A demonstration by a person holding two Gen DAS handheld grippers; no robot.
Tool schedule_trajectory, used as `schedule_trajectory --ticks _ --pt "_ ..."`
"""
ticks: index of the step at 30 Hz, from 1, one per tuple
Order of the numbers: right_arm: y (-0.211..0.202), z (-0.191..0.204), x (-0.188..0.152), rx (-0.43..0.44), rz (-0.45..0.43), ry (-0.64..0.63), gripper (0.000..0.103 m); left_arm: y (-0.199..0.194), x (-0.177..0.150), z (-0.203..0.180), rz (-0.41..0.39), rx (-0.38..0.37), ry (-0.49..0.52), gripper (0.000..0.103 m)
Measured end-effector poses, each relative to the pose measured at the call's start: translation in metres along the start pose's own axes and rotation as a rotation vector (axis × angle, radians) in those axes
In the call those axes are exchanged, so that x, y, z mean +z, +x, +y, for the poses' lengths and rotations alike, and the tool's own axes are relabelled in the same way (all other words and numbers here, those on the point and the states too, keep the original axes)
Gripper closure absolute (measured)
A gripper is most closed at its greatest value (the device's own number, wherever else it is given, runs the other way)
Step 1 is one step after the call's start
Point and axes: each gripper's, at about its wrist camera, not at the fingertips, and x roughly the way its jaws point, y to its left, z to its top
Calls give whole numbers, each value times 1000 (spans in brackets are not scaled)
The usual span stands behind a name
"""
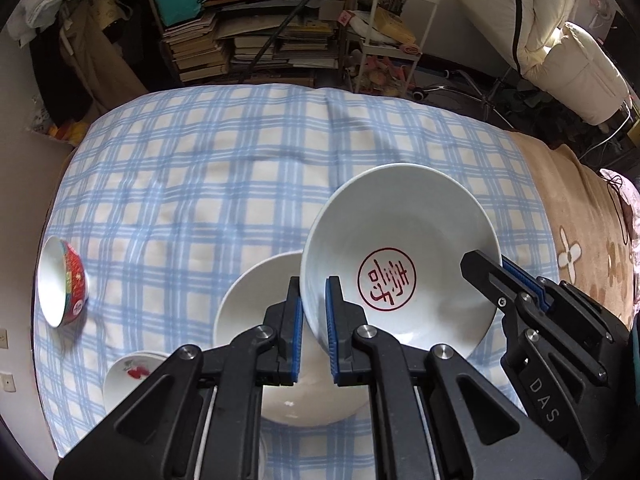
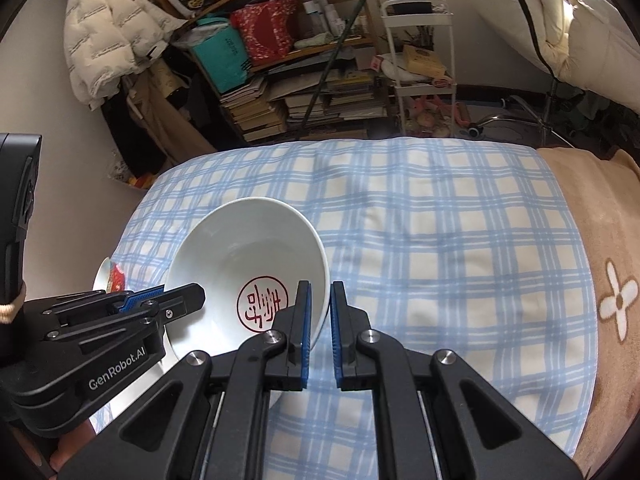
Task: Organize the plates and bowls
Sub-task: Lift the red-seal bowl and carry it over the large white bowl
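Bed under blue-and-white checked blanket, plain white ceramic bowl below the jaws, red patterned bowl tipped far left, small white fruit-print dish near left, tan flowered blanket right

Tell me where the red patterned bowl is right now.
In the left wrist view, the red patterned bowl lies tipped on its side at the checked blanket's far left edge, left of the plain white bowl.

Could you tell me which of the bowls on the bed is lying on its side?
The small red-patterned bowl at the far left, its opening facing sideways. The plain white bowl rests on the checked blanket, and the red-stamped bowl is held up by both grippers.
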Motion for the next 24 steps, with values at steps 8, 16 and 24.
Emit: schedule_trajectory --ticks 8,16,24 --pt "4 30 -19 20 41 -53 93 0 -27 27 27 26 -51 94" --pt "19 50 -34 29 81 -109 93 13 -44 50 66 32 -101 94" --pt "42 54 -43 33 136 -111 93 28 -46 58 86 51 -112 94"
